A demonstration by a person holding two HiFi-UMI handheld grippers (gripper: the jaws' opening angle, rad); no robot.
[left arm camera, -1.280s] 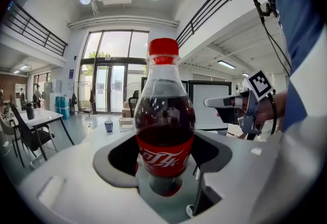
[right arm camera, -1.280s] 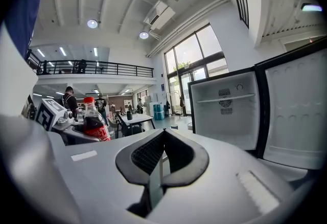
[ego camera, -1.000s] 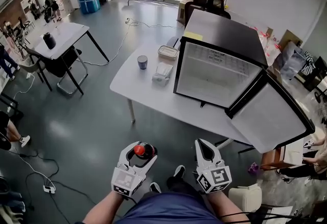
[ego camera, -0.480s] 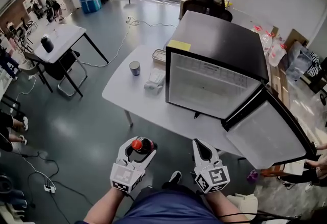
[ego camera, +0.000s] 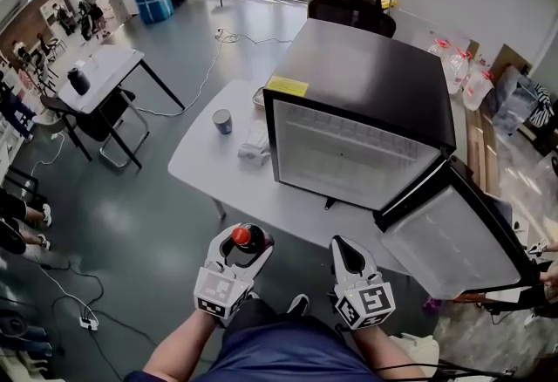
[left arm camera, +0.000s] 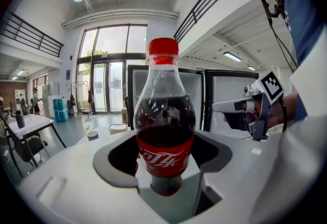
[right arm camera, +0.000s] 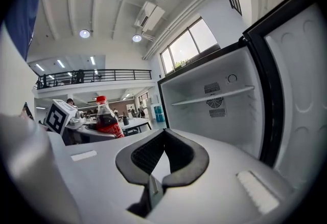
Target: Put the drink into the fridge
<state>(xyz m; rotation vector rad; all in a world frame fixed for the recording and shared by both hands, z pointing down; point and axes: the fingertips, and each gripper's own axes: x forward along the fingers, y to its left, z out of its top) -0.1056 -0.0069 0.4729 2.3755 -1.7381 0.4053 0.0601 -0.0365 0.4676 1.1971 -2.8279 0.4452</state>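
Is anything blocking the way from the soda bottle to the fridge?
Nothing visible does. The fridge has its door swung wide open to the right, its shelf looks bare, and the bottle in the left gripper faces the opening.

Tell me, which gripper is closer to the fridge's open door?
Right. The right gripper is just left of the open fridge door, with nothing in it. The left gripper, holding the cola bottle, is farther left, on the right gripper's other side.
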